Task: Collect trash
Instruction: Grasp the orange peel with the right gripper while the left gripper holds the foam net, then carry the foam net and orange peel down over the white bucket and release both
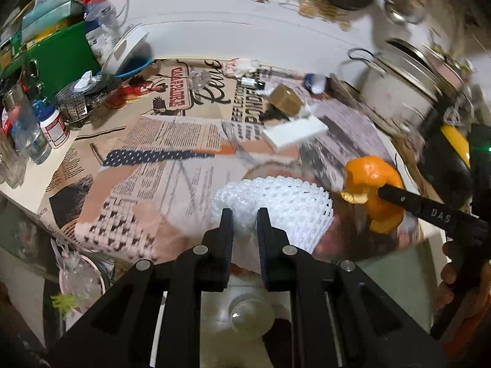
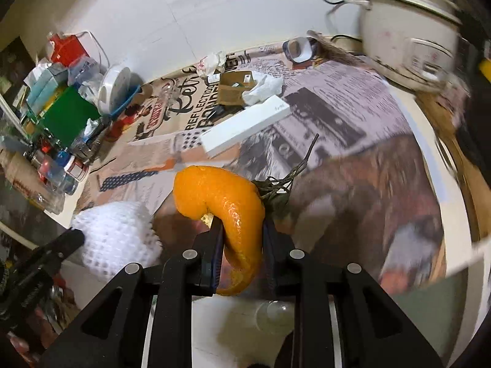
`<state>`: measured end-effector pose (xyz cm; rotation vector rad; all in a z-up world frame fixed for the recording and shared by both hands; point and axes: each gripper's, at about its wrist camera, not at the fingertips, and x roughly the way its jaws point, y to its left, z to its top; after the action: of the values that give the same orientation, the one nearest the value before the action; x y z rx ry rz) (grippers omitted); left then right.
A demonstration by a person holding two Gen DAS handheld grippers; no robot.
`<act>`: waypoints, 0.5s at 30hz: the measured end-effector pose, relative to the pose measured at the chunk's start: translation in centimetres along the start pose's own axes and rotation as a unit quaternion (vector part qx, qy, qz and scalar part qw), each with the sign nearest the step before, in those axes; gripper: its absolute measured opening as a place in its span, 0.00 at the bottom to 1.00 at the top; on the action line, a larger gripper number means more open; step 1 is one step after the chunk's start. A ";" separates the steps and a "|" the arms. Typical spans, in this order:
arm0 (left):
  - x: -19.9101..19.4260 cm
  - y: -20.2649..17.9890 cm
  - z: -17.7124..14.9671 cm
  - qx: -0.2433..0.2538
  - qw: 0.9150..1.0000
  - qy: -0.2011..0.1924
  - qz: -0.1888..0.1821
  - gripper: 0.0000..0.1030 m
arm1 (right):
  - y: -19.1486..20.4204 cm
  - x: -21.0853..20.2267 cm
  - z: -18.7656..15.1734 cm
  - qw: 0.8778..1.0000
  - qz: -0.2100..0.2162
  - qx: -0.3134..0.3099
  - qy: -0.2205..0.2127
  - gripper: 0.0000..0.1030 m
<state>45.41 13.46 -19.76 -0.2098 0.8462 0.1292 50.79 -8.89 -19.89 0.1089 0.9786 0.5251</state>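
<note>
Right wrist view: both grippers loaded, lifted off the newspaper-covered table (image 2: 353, 141).
Right gripper (image 2: 242, 230) pinches the curled orange peel (image 2: 227, 196), its length along the fingers; left gripper (image 1: 245, 217) clamps white foam fruit netting (image 1: 276, 205), just beside it.

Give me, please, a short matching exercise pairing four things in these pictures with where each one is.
Things:
1. orange peel
2. foam net
3. white box
4. rice cooker

Places:
A. in the left gripper
B. lying on the newspaper
C. in the right gripper
D. standing at the far right, by the wall

Pairs: 1-C, 2-A, 3-B, 4-D
</note>
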 end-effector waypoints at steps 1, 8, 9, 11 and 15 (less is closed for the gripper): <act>-0.4 0.3 -0.7 0.006 1.000 0.002 -0.005 0.14 | 0.7 -0.5 -1.2 1.000 -0.002 0.007 -0.004 0.21; -2.2 1.7 -5.5 0.035 0.998 0.037 -0.033 0.14 | 2.6 -3.2 -7.6 0.999 -0.013 0.034 -0.001 0.21; -2.1 1.7 -6.0 0.035 0.998 0.044 -0.035 0.14 | 2.6 -3.4 -8.2 0.999 -0.014 0.037 0.002 0.21; -1.9 1.7 -7.2 0.036 0.997 0.059 -0.041 0.14 | 2.5 -3.8 -9.7 0.999 -0.021 0.047 0.015 0.21; -0.7 1.2 -10.1 0.034 0.994 0.089 -0.049 0.14 | 1.6 -4.1 -12.4 0.997 -0.033 0.055 0.039 0.21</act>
<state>37.38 12.24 -25.85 -0.1998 1.0147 -0.0110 38.31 -11.21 -23.27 0.1555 1.0838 0.4179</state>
